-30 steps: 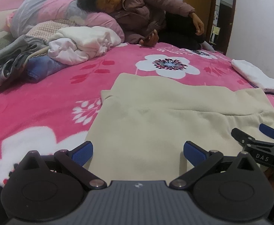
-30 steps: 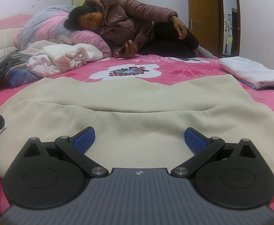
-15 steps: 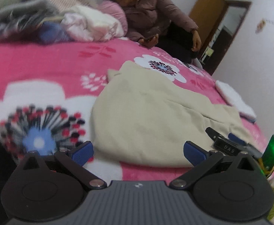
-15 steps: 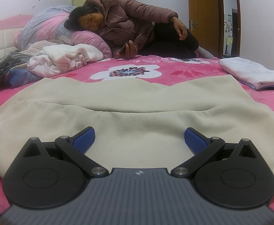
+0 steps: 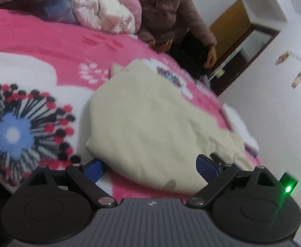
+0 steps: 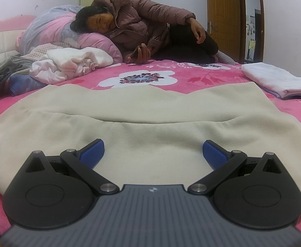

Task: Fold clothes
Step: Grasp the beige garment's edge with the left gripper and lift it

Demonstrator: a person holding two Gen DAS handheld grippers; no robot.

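A cream garment (image 5: 150, 123) (image 6: 150, 119) lies spread flat on the pink flowered blanket (image 5: 37, 47) (image 6: 191, 78). My left gripper (image 5: 150, 167) is open, held at the garment's near left corner, fingers apart on either side of the hem. In the left wrist view the right gripper's black tip (image 5: 218, 158) rests on the garment's near edge, further right. My right gripper (image 6: 153, 150) is open low over the garment's near part, nothing between its blue pads (image 6: 92, 150).
A person (image 6: 150, 26) lies at the bed's far side holding a phone. A pile of unfolded clothes (image 6: 64, 65) (image 5: 101, 16) sits far left. Folded white cloth (image 6: 278, 80) lies at the right edge. A wooden door (image 6: 224, 16) stands behind.
My left gripper has swung left and tilted, pulling back to the garment's left corner; its view is blurred by motion. The right gripper has stayed still.
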